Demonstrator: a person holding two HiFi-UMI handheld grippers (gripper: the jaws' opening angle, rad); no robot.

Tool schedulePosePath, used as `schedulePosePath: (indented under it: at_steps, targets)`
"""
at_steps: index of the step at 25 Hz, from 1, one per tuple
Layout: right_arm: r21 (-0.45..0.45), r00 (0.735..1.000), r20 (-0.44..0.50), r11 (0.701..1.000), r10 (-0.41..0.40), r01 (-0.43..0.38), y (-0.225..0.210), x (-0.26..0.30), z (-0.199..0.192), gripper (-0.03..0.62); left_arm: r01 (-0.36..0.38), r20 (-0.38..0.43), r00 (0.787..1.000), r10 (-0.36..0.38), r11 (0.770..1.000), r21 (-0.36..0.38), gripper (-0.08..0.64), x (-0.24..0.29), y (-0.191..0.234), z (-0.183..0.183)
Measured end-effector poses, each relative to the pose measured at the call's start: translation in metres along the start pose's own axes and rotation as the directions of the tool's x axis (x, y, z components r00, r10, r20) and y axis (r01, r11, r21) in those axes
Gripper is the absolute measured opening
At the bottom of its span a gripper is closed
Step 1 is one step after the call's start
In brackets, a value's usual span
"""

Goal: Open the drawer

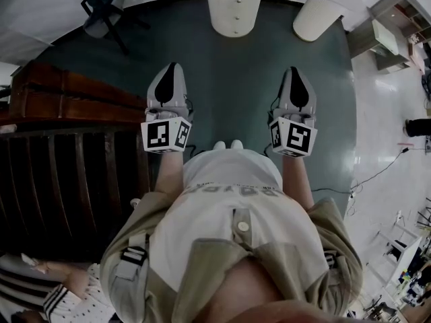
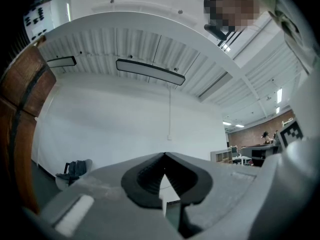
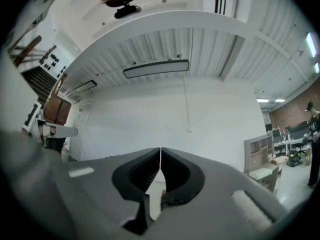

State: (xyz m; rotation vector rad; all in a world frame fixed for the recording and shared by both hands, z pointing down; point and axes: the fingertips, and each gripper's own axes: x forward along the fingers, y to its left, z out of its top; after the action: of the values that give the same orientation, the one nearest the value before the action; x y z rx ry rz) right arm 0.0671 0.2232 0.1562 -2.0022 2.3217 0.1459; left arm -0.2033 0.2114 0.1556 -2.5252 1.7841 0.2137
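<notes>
The person stands on a dark teal floor (image 1: pixel 249 86) and holds both grippers out in front of the waist, side by side and well apart. A dark wooden cabinet (image 1: pixel 67 96) stands at the person's left. The left gripper (image 1: pixel 171 69) is just right of the cabinet's near corner, not touching it. The right gripper (image 1: pixel 295 73) is farther right of the cabinet, over open floor. Each carries its marker cube at the end nearest the body.

In the left gripper view the left gripper's (image 2: pixel 164 158) jaws are pressed together at the tips with nothing between them. The cabinet's brown side fills the left edge there. In the right gripper view the right gripper's (image 3: pixel 160 153) jaws are likewise closed tip to tip and empty, facing a plain white wall (image 3: pixel 165 114).

Beyond the cabinet, across the floor, a white rounded panel (image 1: pixel 234 12) with three small studs stands ahead of the person. No view shows a drawer front clearly enough to say where the drawer is. An office chair (image 1: pixel 101 5) sits behind the cabinet's far end. A striped sleeve (image 1: pixel 60 295) shows in front of the cabinet, near the person.
</notes>
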Motion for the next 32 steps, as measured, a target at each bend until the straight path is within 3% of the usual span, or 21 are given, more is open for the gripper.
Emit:
schedulePosePath:
  at_steps: [1,2,4,6,8,14,32]
  targets:
    - [0.017,1.000,0.005,1.000,0.006,-0.006,-0.002,0.001,0.000,0.039,-0.003,0.003,1.000,0.003,1.000,-0.009,0.003,0.000,0.001,0.002]
    - [0.025,1.000,0.005,1.000,0.017,-0.017,-0.002,0.001,0.000,0.125,-0.001,0.003,1.000,0.001,1.000,-0.017,0.005,0.001,0.002,0.004]
    - [0.035,0.999,-0.004,0.999,0.035,-0.035,-0.004,0.002,-0.001,0.242,0.013,-0.003,1.000,-0.013,1.000,-0.029,0.164,0.003,0.003,0.006]
    - [0.036,0.999,-0.013,0.999,0.034,-0.034,-0.009,0.002,-0.004,0.305,0.018,-0.009,1.000,-0.018,0.999,-0.031,0.308,0.004,0.006,0.007]
    - [0.033,1.000,-0.021,0.999,0.022,-0.021,-0.015,0.001,-0.006,0.343,0.014,-0.011,1.000,-0.014,0.999,-0.035,0.333,0.004,0.009,0.007]
    - [0.027,0.999,-0.045,1.000,-0.009,0.010,-0.029,-0.004,-0.013,0.350,0.004,-0.047,0.999,-0.005,1.000,-0.030,0.347,0.001,0.011,-0.001]
    - [0.020,0.994,-0.106,1.000,0.014,-0.012,-0.079,-0.011,-0.029,0.350,-0.020,-0.135,0.991,0.018,1.000,-0.016,0.347,0.009,-0.032,-0.026]
